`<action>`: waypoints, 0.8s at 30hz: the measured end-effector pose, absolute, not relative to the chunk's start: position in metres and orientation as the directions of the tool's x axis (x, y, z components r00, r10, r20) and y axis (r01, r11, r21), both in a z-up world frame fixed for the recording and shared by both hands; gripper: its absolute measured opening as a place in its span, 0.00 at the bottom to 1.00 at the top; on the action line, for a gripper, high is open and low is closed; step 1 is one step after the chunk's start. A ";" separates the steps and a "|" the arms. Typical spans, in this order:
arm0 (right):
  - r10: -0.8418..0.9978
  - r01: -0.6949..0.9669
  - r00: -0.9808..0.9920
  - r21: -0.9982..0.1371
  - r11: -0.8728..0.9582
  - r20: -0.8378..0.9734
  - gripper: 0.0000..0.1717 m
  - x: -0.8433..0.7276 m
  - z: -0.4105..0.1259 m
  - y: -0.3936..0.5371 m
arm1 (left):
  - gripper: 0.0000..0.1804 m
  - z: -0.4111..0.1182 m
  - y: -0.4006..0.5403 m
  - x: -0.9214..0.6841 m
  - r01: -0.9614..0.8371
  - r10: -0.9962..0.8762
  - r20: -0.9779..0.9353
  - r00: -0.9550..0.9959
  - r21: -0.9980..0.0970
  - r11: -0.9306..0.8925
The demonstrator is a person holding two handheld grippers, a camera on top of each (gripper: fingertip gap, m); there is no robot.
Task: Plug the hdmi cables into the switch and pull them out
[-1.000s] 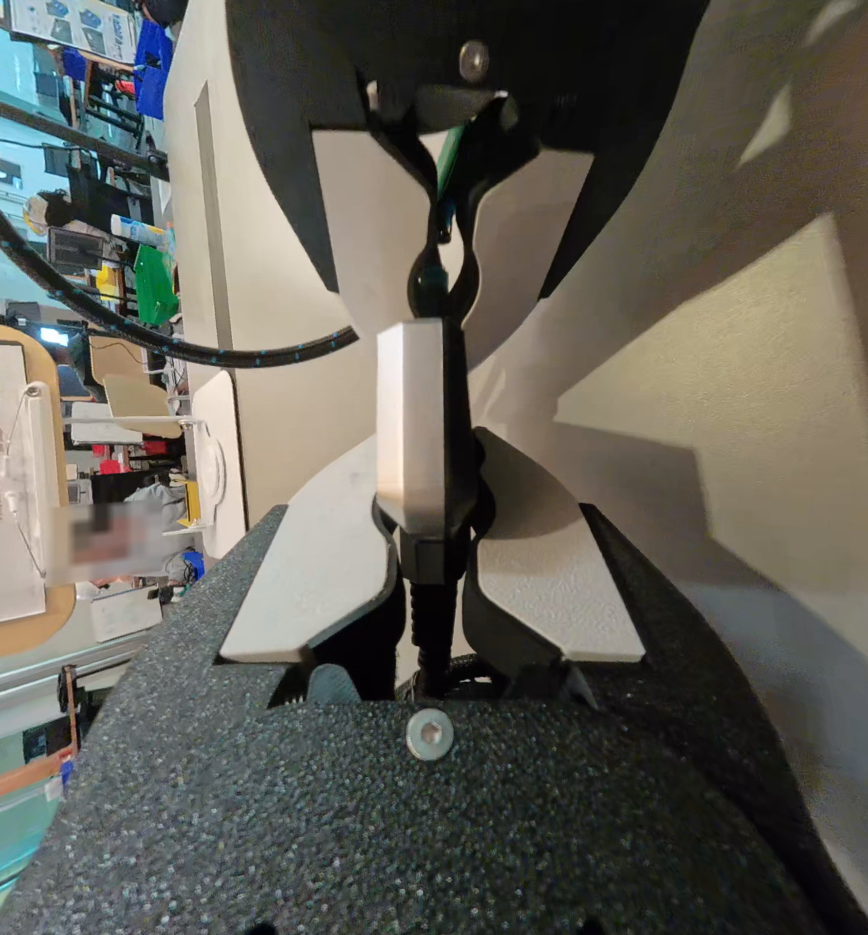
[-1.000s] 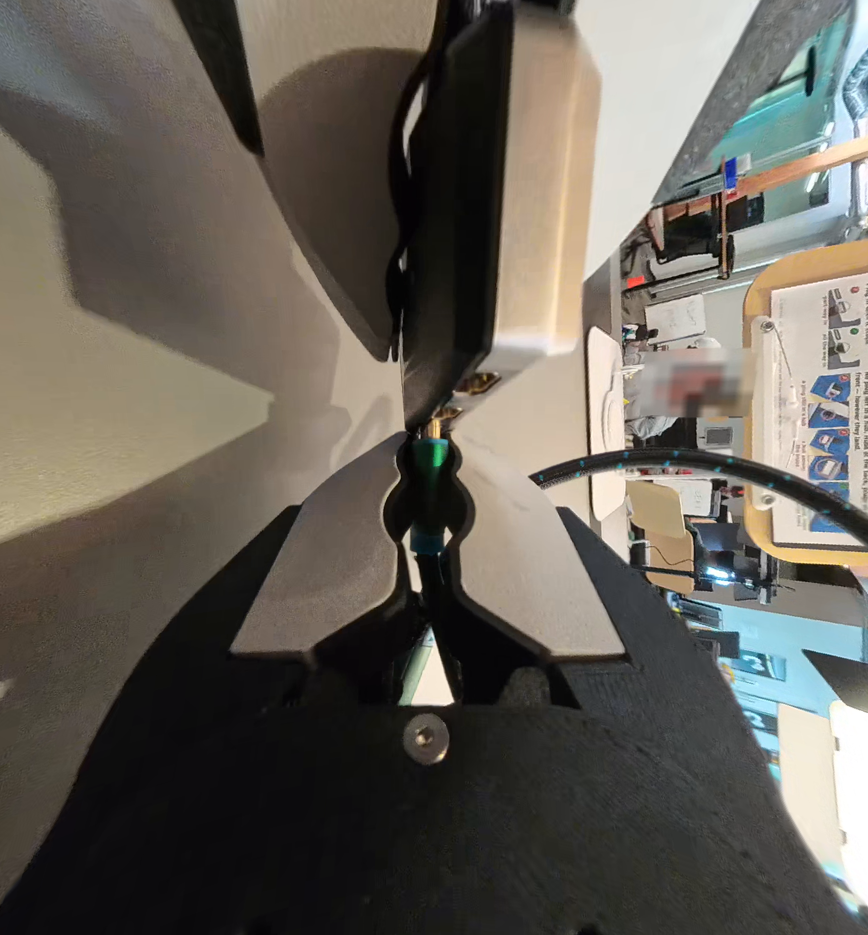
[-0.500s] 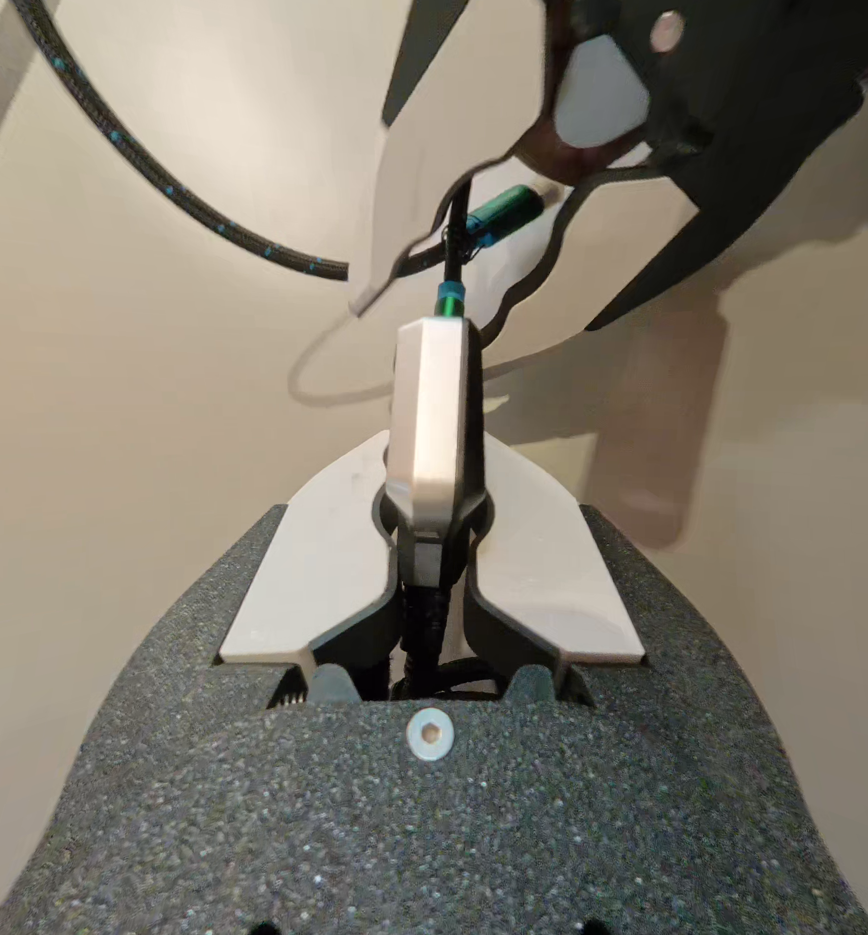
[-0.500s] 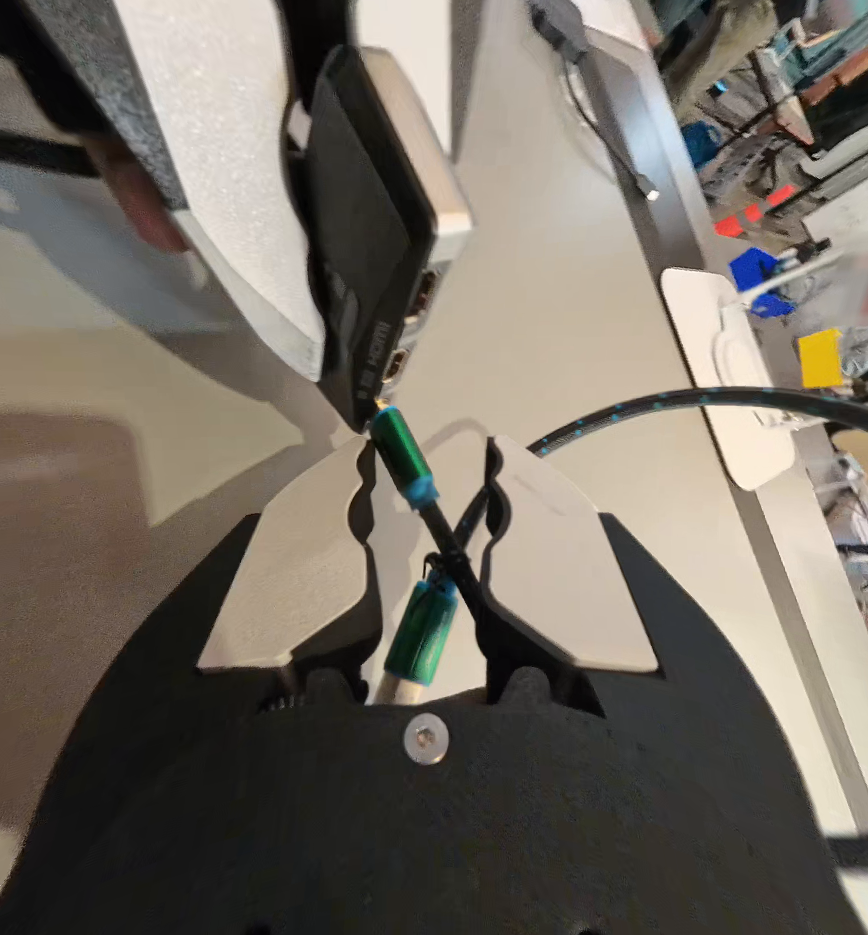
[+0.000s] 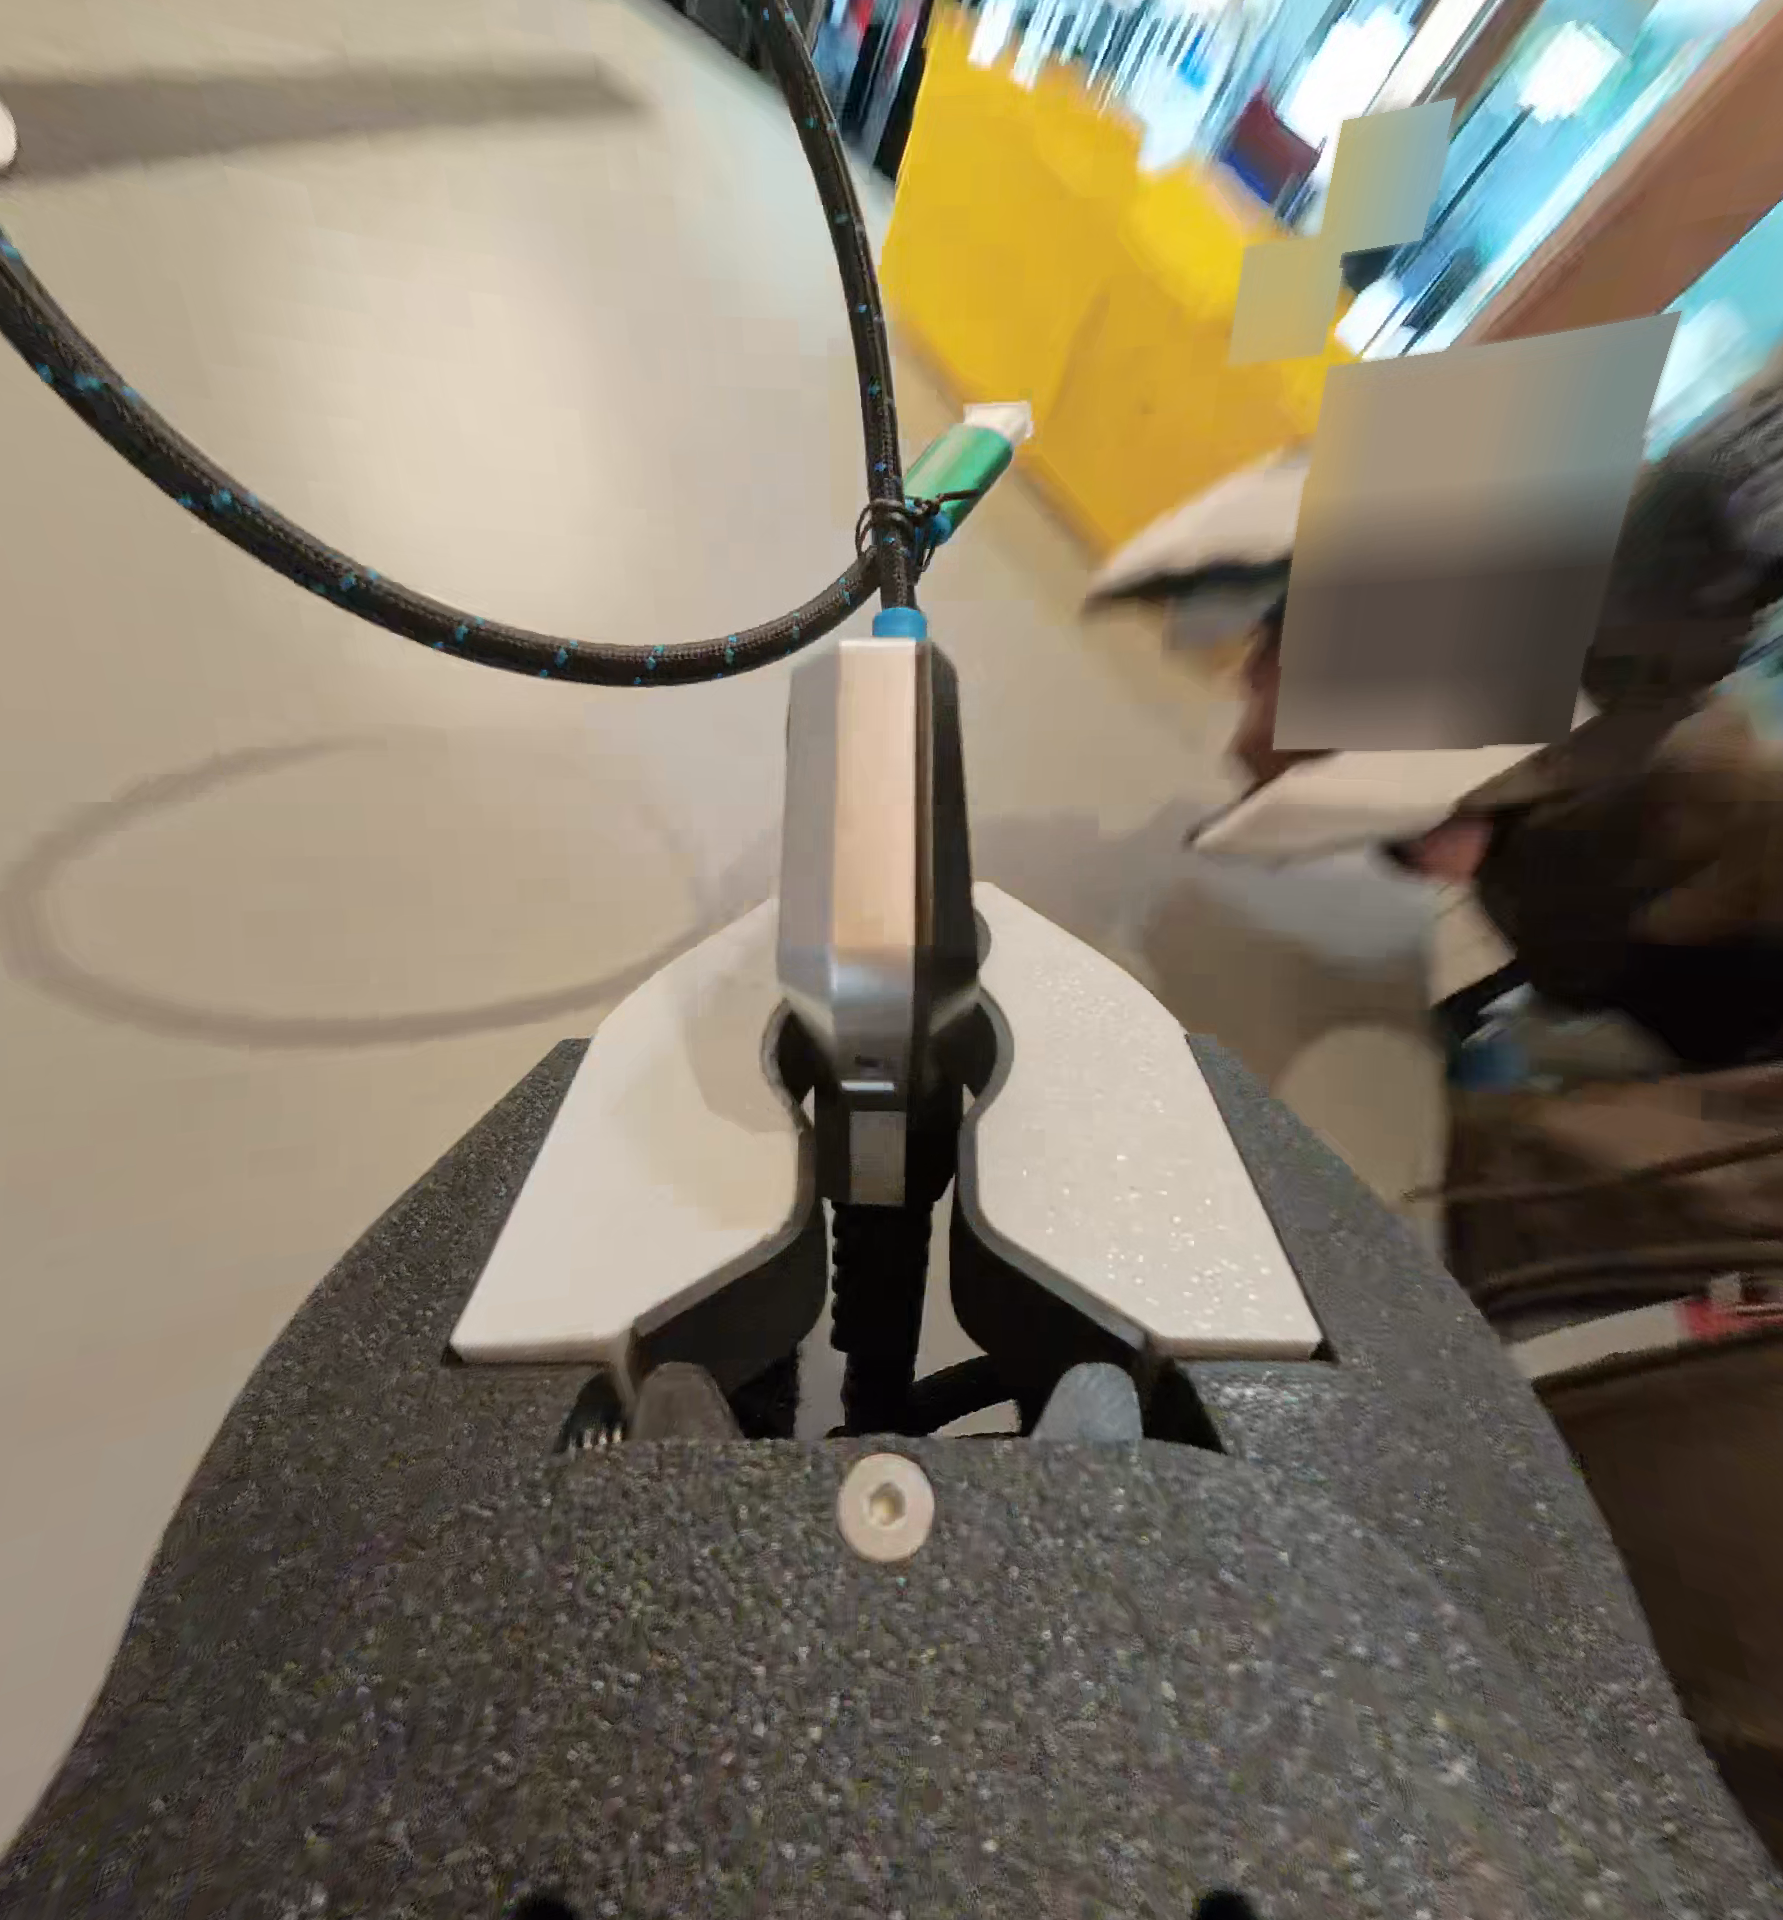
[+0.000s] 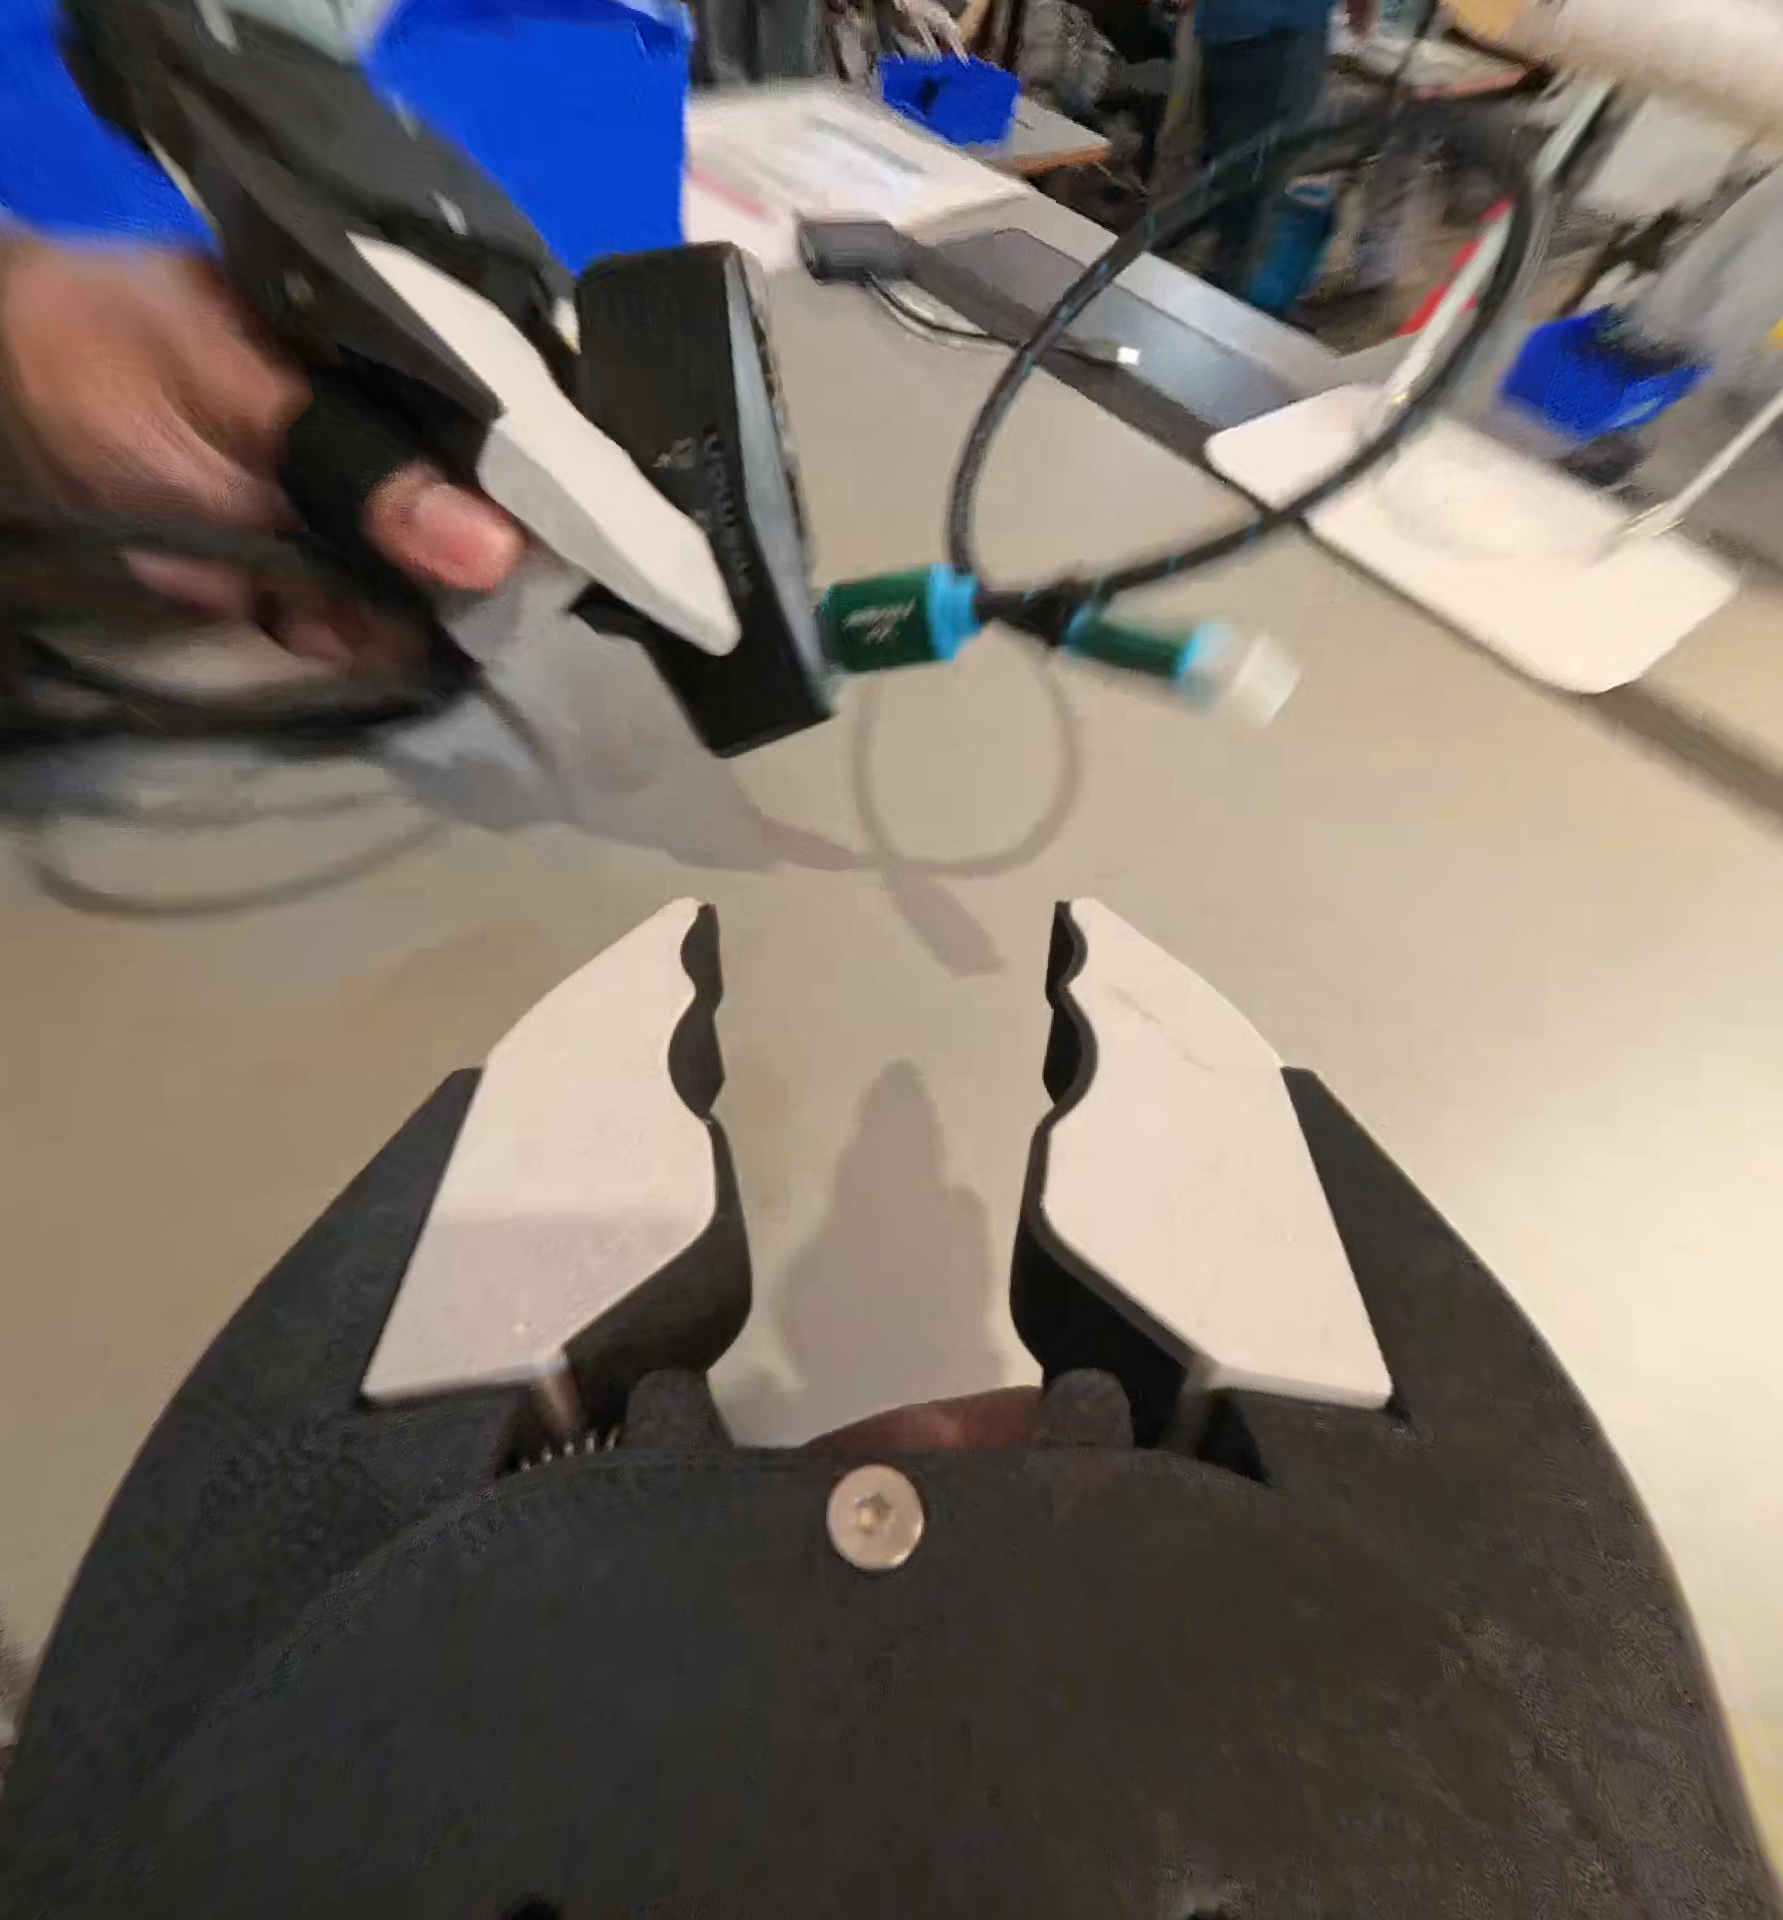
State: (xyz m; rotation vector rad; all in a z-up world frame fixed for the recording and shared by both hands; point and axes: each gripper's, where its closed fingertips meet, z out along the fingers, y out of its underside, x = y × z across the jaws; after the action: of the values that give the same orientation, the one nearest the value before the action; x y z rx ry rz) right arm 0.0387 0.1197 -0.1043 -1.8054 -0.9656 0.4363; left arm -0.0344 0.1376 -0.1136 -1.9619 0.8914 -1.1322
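Left gripper: your left gripper (image 5: 882,997) is clamped on the silver-and-black adapter box (image 5: 866,831), both white fingers (image 5: 658,1143) pressed against its flat sides; the box stands edge-up and juts forward past the fingertips

Held box, from the right wrist view: the same adapter box (image 6: 721,488) shows its black face, tilted, lifted above the worktop (image 6: 1386,987), with a hand (image 6: 170,436) on the gripper behind it

Cable: a green plug (image 6: 882,623) with a blue collar sits in the box's far end; the black braided cable (image 5: 243,509) loops out from it through the air, and a second green plug (image 5: 960,462) with a pale tip hangs loose where the cable is tied to itself

Right gripper: your right gripper (image 6: 882,935) stands wide apart with nothing between the fingers (image 6: 575,1143); the plug and box are ahead of and above the tips, well apart from them

Worktop edges: the far edge (image 6: 1126,343) runs diagonally behind the cable, a white flat stand base (image 6: 1489,551) near the far right corner

Open room: bare beige worktop lies under and ahead of your right fingers, carrying only shadows; a person in dark clothing (image 5: 1645,935) is close on the right of the left wrist view
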 end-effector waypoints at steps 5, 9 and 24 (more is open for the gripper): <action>0.752 -0.027 0.535 -0.898 -0.440 -0.385 0.30 0.015 -0.091 0.126 | 0.13 -0.079 0.140 -0.030 0.090 -0.766 0.606 0.216 -0.793 -0.602; 0.715 -0.239 0.388 -0.813 -0.531 -0.581 0.25 0.000 -0.071 0.146 | 0.13 -0.079 0.131 -0.022 0.162 -0.753 0.641 0.148 -0.767 -0.621; 0.809 -0.362 0.139 -0.790 -0.495 -0.571 0.07 -0.029 -0.066 0.131 | 0.13 -0.096 0.104 -0.013 0.108 -0.811 0.510 0.287 -0.858 -0.502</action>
State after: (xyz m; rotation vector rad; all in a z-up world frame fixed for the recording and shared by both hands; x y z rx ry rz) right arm -0.0291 0.1310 -0.0659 -1.4578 -0.4618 1.5429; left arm -0.0132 0.1039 -0.0956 -1.6976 0.6466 -1.3445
